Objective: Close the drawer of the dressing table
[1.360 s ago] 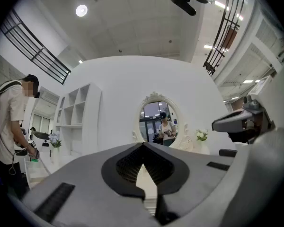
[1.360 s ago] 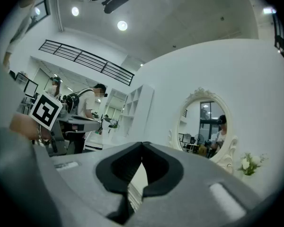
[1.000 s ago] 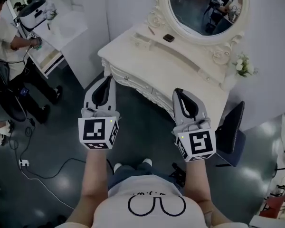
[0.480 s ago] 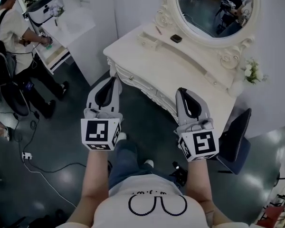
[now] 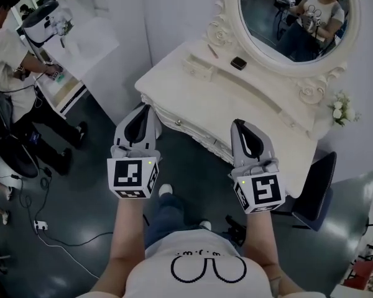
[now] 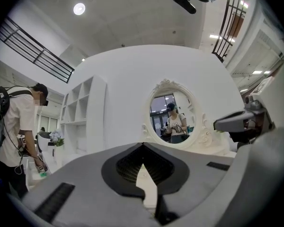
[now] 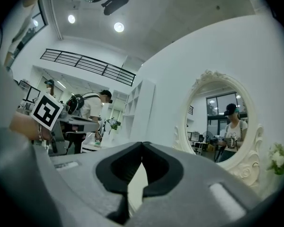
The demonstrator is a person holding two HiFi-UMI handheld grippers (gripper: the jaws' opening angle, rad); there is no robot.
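A: Two grippers, neither on anything. Which step is this?

B: The approach, I'd say. At far left a person (image 5: 9,48) stands at a white counter, not part of the job. The left gripper (image 5: 148,109) points at the table (image 5: 236,98) from the lower left, its tips near the left front corner but not touching it. Its fingers are pressed together with nothing between them.

A: And the drawer?

B: The drawer (image 5: 181,124) is in the carved front of the table, just right of those tips, with a small knob showing at the middle of the head view. I can't tell from here how far out it stands.

A: The other one?

B: The right gripper (image 5: 237,124) is level with the left one, further along the front, just short of the edge. Its fingers are also pressed together and hold nothing.

A: So what does the next move call for?

B: Probably bringing the closed tips up against the drawer front and pushing straight in, square to the table so the drawer doesn't skew. No grasp seems needed.

A: Anything readable?

B: Little. The cubes (image 5: 132,176) carry black-and-white square markers, no letters. The shirt (image 5: 205,262) at the bottom has a glasses-like outline with tiny lettering above it, too small to read. A small dark thing (image 5: 239,63) on the tabletop shows no label. Further right are the mirror (image 5: 298,17) and the flowers (image 5: 340,109), with no writing.
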